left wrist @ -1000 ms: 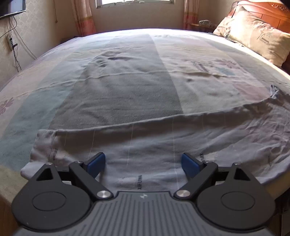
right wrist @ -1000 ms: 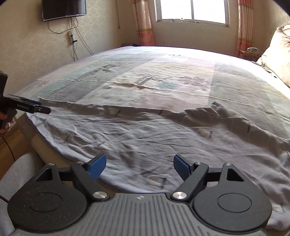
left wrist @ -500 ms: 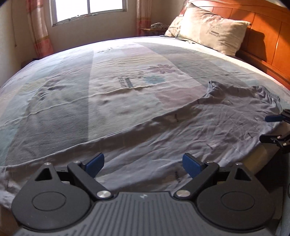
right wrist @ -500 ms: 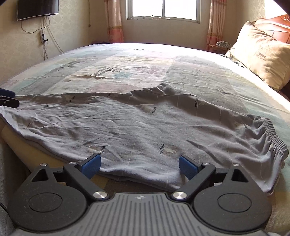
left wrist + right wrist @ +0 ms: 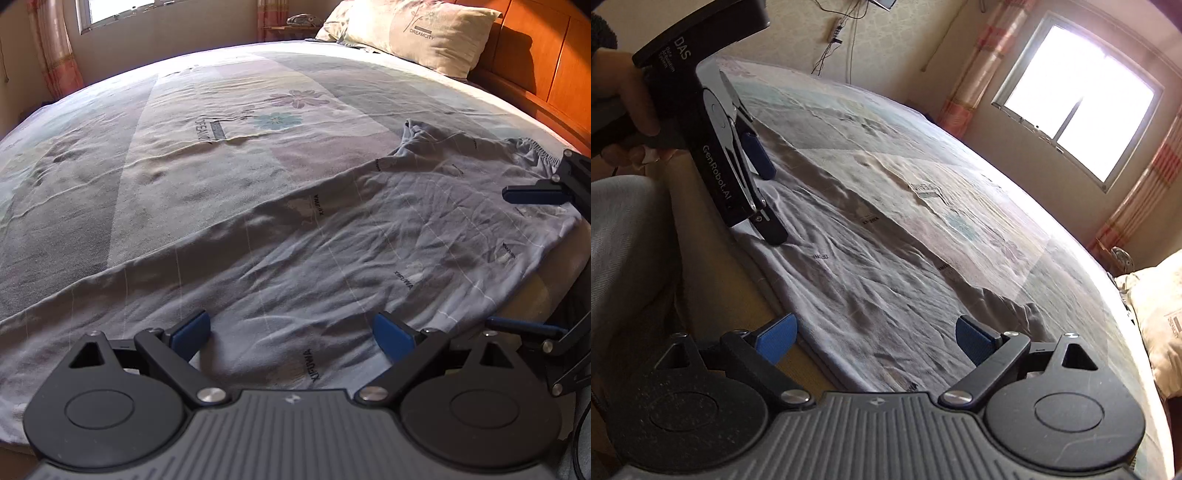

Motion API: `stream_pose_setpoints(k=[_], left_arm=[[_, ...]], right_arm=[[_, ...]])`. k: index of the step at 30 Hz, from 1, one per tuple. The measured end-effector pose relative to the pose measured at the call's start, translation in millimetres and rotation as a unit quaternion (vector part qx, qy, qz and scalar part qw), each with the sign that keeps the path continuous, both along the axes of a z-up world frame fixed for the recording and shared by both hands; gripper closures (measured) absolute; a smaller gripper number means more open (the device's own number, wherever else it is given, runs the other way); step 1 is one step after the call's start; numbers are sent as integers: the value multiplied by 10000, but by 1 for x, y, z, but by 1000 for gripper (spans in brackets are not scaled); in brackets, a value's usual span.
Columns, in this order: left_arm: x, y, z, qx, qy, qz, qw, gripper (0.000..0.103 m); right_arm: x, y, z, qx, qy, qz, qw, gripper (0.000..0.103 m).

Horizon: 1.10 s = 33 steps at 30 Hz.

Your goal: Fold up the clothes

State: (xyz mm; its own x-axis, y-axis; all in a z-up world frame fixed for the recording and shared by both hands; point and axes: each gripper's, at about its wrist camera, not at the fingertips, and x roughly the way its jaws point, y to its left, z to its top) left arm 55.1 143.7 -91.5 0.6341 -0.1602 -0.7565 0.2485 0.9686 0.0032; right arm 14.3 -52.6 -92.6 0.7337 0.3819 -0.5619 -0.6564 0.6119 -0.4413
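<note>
Grey trousers (image 5: 369,236) lie flat across the bed (image 5: 184,147), filling each frame's lower half, ready for folding. Both the left tongs (image 5: 291,328) and right tongs (image 5: 875,332) gape released over the near hem, apparently to pinch it.

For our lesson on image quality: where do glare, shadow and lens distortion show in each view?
Left wrist view: the bed bulges from fisheye bending, and sunlight washes out its far edge. Right wrist view: the window is blown out white and the whole scene sits tilted.
</note>
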Motion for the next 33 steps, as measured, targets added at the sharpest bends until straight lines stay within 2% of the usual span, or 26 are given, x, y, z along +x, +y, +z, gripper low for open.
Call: stream_pose_setpoints(k=[4,10,11,14,17,20,23,25,27,29,33], left_arm=[[-3,0,3,-371,-11,-217,9991,7],[-1,-1,-5,-198,54,-232,9995,7],[-2,-2,-5,-142,72,-280,9995,7],[-6,-5,-4,20,129,-434,9990,7],[-11,-6,4,-135,116,-704,9974,7],[-8,-7,3,-170,57,-590,9981,7],[-6,-8,-5,22,185,-454,9988,7],[-10,-9,-3,107,221,-520,9983,7],[-12,-7,1,159,229,-518,9983,6],[-10,-4,5,194,148,-423,9988,6],[6,4,-1,0,213,-40,9998,6]], right_arm=[[0,18,-3,-148,-110,205,9996,8],[-3,28,-4,-540,-597,118,9967,8],[-5,26,-3,-585,-811,45,9950,8],[-4,12,13,-186,-964,-324,9946,8],[4,-10,27,271,-644,-611,9957,7],[9,-16,16,123,-387,-706,9967,7],[15,-23,-1,238,283,-864,9956,7],[16,-41,-6,624,880,-1086,9882,7],[17,-63,-7,1076,1496,-1334,9738,6],[15,-84,-5,1447,1602,-1562,9638,6],[28,-108,3,1961,1425,-2080,9476,6]])
